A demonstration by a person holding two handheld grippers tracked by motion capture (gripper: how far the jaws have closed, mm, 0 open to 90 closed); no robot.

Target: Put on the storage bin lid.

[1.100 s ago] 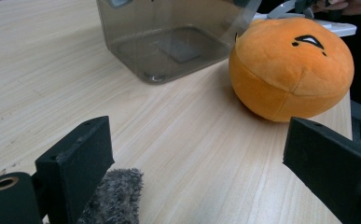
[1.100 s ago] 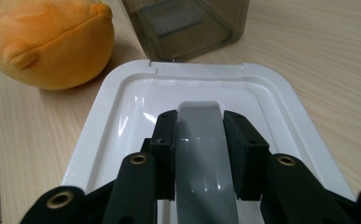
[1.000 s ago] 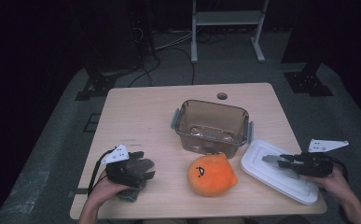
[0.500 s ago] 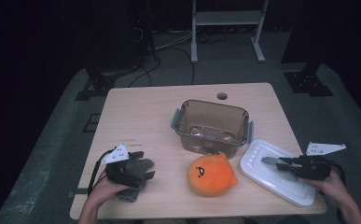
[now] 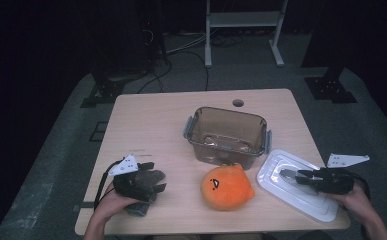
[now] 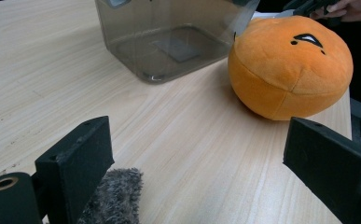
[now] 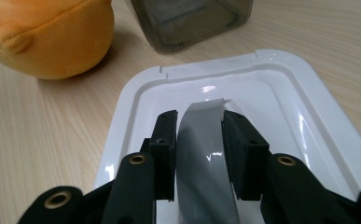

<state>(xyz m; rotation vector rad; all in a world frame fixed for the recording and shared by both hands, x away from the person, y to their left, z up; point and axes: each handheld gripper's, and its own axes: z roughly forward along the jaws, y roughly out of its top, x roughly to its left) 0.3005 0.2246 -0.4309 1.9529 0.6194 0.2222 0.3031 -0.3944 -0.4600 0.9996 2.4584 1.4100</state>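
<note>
My right gripper hovers low over a white plastic lid at the table's front right. In the right gripper view, a glossy grey curved strip stands between the jaws of the right gripper, which close against its two sides above the lid. My left gripper lies at the front left with its jaws wide open, resting on a grey fuzzy thing. The left gripper has bare table between its jaws, and the fuzzy thing lies under its left jaw.
An orange round plush with a small face sits at the front centre between the hands. Behind it stands an open, empty brown see-through container with side latches. The wooden table has a small hole near its far edge.
</note>
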